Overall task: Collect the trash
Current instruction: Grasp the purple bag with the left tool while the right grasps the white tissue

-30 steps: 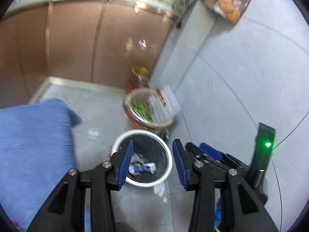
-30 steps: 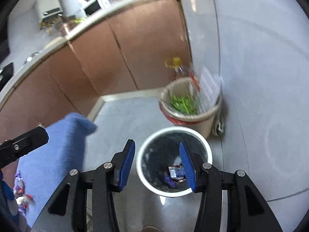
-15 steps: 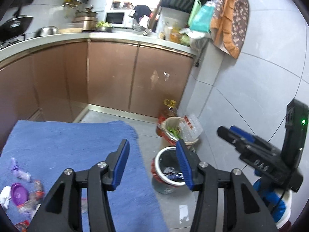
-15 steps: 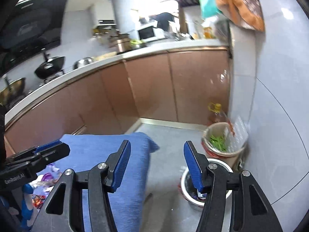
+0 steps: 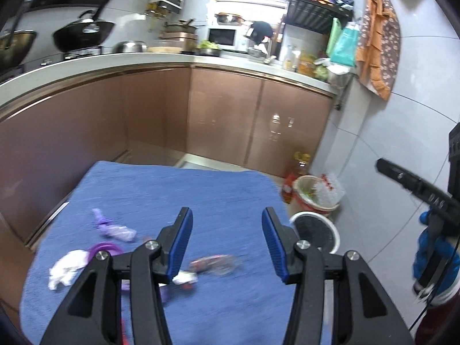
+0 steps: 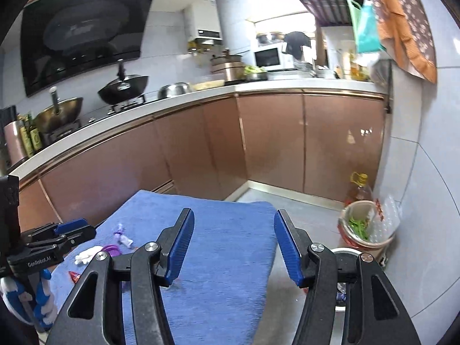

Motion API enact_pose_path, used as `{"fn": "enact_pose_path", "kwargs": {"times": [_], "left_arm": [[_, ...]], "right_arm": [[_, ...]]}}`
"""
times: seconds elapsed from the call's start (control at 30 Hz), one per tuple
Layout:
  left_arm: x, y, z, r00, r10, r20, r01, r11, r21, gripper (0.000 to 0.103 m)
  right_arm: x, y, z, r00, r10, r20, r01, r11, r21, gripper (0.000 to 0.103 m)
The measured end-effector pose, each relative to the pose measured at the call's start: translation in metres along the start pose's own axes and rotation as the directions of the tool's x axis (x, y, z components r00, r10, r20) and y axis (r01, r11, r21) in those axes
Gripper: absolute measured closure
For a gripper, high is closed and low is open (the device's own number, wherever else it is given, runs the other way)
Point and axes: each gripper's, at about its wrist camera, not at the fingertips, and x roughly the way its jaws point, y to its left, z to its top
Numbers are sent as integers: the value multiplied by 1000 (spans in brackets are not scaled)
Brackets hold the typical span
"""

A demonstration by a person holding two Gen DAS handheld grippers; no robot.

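Both tongs were empty with jaws spread: left tongs (image 5: 225, 245) hung over the blue cloth (image 5: 201, 195), right tongs (image 6: 231, 244) off to its right, over the cloth edge. Trash lay ahead-left of and just under the left tongs: purple wrapper (image 5: 115, 228), white tissue (image 5: 67, 267), purple ring (image 5: 105, 248), crinkly wrapper (image 5: 214, 263) nearly between the fingers. The white bin (image 5: 314, 231) stood on the floor right of the left tongs. Risks, as I read it: flat wrappers could slip the pads, a pinch could snag the cloth and drag everything, and a light piece could drop short of the bin's rim. Frames were blurry, so aim was uncertain.
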Motion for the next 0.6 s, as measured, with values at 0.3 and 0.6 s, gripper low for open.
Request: {"fn": "enact_pose_path", "kwargs": {"times": [0.3, 0.6], "left_arm": [[-26, 66, -54, 992, 113, -51, -114, 993, -32, 55], [36, 70, -99, 966, 120, -229, -128, 991, -24, 55]], "right_arm": [[15, 26, -4, 996, 86, -27, -87, 994, -58, 44], [84, 52, -47, 960, 188, -208, -210, 974, -88, 42]]}}
